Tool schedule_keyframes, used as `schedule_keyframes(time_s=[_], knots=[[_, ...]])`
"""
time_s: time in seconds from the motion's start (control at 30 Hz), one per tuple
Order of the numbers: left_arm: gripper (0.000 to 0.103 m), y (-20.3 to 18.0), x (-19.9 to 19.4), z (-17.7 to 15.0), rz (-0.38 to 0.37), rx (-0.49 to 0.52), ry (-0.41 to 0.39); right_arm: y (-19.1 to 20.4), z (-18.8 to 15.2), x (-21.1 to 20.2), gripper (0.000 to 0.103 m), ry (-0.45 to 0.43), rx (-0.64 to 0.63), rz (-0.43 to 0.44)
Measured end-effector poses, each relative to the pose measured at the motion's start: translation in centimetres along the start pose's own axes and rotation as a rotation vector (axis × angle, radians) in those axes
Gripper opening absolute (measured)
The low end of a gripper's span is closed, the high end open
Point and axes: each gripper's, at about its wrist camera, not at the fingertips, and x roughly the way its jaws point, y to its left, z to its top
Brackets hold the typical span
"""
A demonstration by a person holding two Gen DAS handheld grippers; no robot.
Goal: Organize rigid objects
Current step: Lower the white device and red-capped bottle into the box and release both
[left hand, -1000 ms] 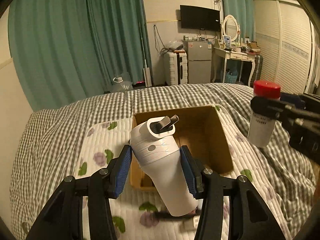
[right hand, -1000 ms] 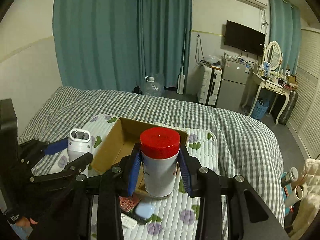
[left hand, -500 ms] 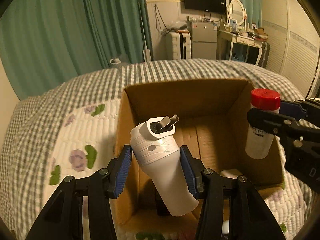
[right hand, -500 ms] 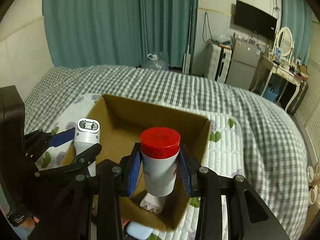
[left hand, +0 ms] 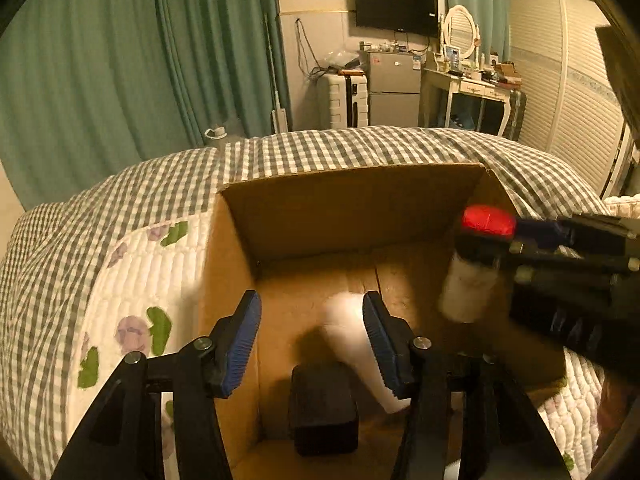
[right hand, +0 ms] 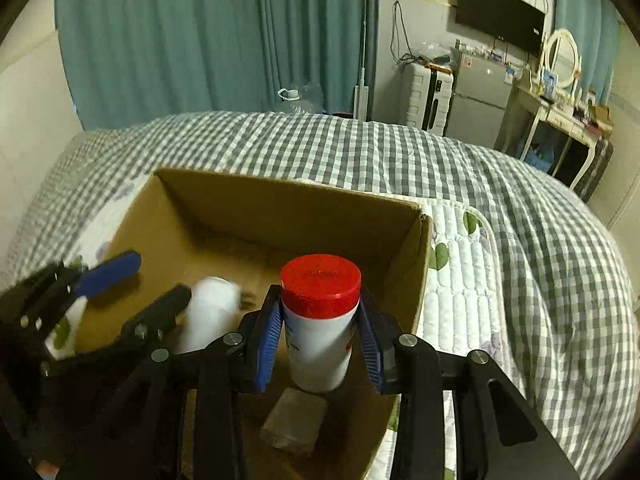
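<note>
An open cardboard box sits on the bed. My left gripper is open above the box's left side. A white bottle, blurred by motion, lies loose in the box against the right finger; it also shows in the right wrist view. My right gripper is shut on a white canister with a red lid and holds it upright inside the box near its right wall. The canister also shows in the left wrist view.
A black block and a grey flat object lie on the box floor. The box rests on a white quilted mat with flowers over a grey checked bedcover. Curtains, a fridge and a dressing table stand behind.
My left gripper has opened and let go of the white bottle, which dropped into the box. My right gripper has lowered the red-lidded canister deeper into the box.
</note>
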Motion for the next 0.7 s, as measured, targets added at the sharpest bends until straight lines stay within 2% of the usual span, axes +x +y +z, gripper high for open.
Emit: schedule_keyframes(time_s=[0.03, 0.07, 0.13, 0.2, 0.27, 0.37, 0.4, 0.53, 0.7], knots=[[0.059, 0.1, -0.5, 0.0, 0.003, -0.004, 0.003, -0.2, 0.2, -0.6, 0.045, -0.017, 0.018, -0.001], [0.06, 0.2, -0.9, 0.0, 0.005, -0.008, 0.001, -0.4, 0.3, -1.3, 0.055, -0.03, 0.037, -0.007], [0.062, 0.5, -2.7, -0.1, 0.01, -0.011, -0.009, -0.8, 0.4, -3.2, 0.058, -0.054, 0.063, -0.009], [0.072, 0.7, -4.7, -0.3, 0.019, -0.009, -0.032, -0.6, 0.5, -5.1, 0.061, -0.066, 0.065, -0.03], [0.077, 1.0, -6.8, -0.4, 0.036, -0.013, -0.06, -0.5, 0.3, -7.4, 0.065, -0.089, 0.063, -0.052], [0.084, 1.5, -10.4, -0.4, 0.049, -0.039, -0.081, 0.0, -0.5, -11.5, 0.085, -0.124, 0.078, -0.067], [0.084, 1.8, -11.9, -0.5, 0.051, -0.053, -0.083, 0.3, -0.8, -12.8, 0.089, -0.136, 0.08, -0.077], [0.085, 2.9, -16.3, -1.3, 0.063, -0.092, -0.139, 1.9, -2.6, -17.5, 0.096, -0.177, 0.059, -0.128], [0.087, 3.6, -20.4, -4.0, 0.1, -0.104, -0.205, 3.1, -6.0, -20.5, 0.102, -0.194, 0.056, -0.151]])
